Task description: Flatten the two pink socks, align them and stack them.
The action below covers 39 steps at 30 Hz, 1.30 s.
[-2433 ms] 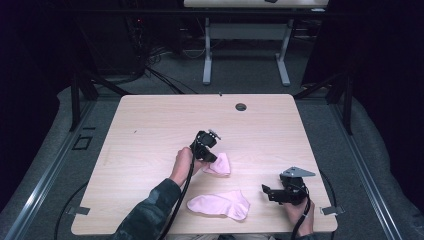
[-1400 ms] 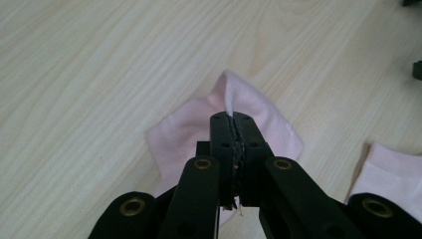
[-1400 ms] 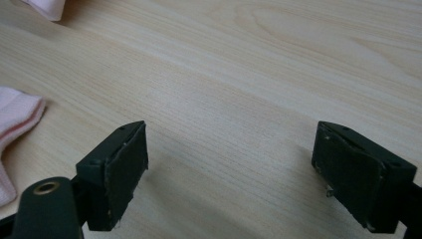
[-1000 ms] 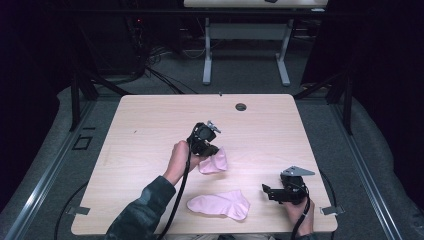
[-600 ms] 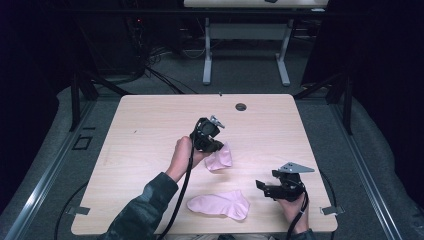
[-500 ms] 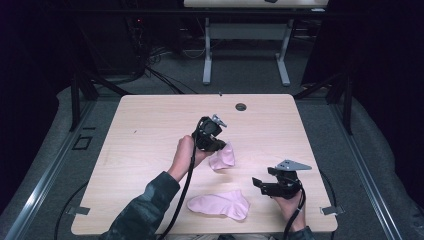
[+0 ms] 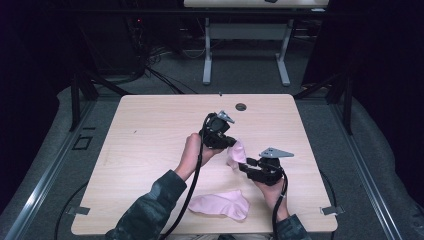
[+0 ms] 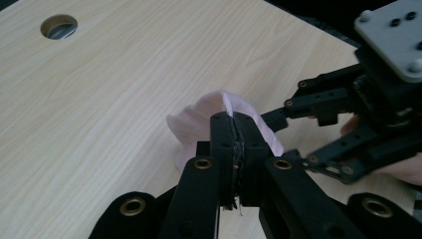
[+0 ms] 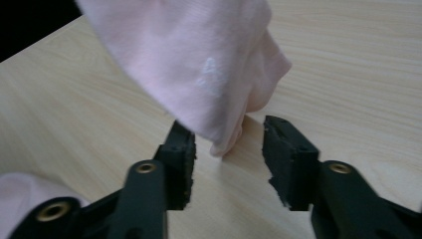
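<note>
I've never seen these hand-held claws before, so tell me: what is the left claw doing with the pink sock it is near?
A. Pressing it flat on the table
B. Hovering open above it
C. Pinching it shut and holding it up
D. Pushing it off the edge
C: in the left gripper view the left gripper's jaws are closed on a fold of the pink sock, which hangs above the table in the high view.

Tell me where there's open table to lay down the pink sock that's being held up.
The whole left half of the table, from the left edge to the left forearm, is bare, and so is the far strip up to the round hole. The middle right is crowded: the left gripper holds the sock, the right gripper is beside it, and the second sock lies by the near edge.
</note>
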Available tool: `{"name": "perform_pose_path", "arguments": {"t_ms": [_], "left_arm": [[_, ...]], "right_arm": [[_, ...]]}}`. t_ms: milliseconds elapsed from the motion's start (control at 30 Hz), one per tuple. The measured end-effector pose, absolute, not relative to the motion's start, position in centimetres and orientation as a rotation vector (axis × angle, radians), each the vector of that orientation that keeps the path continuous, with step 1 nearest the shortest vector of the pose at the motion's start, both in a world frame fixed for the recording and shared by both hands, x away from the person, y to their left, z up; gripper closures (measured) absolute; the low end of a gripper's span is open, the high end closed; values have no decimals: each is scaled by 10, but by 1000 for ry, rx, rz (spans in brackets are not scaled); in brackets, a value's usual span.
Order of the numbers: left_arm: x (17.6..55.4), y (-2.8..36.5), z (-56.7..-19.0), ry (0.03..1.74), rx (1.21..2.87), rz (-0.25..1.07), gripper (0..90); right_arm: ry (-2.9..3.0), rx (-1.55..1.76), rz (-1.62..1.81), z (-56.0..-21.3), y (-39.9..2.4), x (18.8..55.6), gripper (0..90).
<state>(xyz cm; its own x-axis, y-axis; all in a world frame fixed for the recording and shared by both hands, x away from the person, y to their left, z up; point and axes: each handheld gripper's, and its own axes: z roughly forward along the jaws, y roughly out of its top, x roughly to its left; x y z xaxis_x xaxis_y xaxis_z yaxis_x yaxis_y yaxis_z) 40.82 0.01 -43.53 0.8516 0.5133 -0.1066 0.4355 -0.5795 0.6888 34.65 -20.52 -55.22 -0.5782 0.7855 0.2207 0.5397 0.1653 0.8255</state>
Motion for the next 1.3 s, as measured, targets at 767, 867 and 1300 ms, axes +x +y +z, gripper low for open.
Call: {"name": "perform_pose_path", "arguments": {"t_ms": [767,867,1300], "left_arm": [[423,42,-489,814,2251,-116,882],[422,64,-515,873,2279,-163,881],[418,105,-543,1009,2310,-169,625]], "right_arm": [[2304,926,872,-529,-169,324,843],[2445,917,930,-543,-161,325,721],[2464,1042,1045,-534,-191,359,587]]}}
